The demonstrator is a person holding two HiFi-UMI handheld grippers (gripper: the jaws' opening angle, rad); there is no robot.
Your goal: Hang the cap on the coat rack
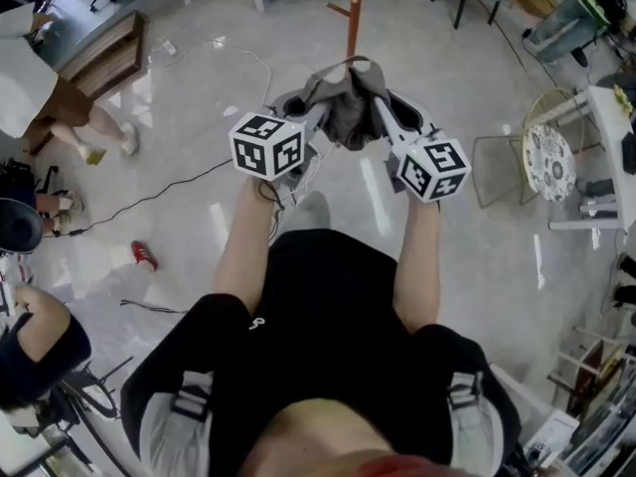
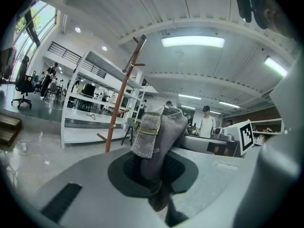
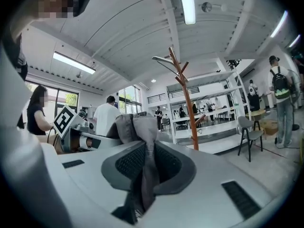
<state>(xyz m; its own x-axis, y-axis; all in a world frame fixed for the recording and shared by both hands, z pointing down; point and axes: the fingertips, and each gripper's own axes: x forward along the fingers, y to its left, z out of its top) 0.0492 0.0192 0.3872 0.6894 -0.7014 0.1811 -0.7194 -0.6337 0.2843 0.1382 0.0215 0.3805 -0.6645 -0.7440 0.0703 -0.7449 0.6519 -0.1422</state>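
A grey-brown cap hangs bunched between my two grippers, in front of my chest. My left gripper is shut on the cap's strap side; in the left gripper view the cap with its buckled strap is pinched between the jaws. My right gripper is shut on the other side, and the cap's fabric is squeezed between its jaws. The brown wooden coat rack stands just beyond the cap; its pegged pole rises left of the cap, and its pole shows right of centre.
A black cable and a red shoe lie on the shiny floor at left. A round patterned stool and a white table stand at right. People are at the left edge. White shelving stands behind the rack.
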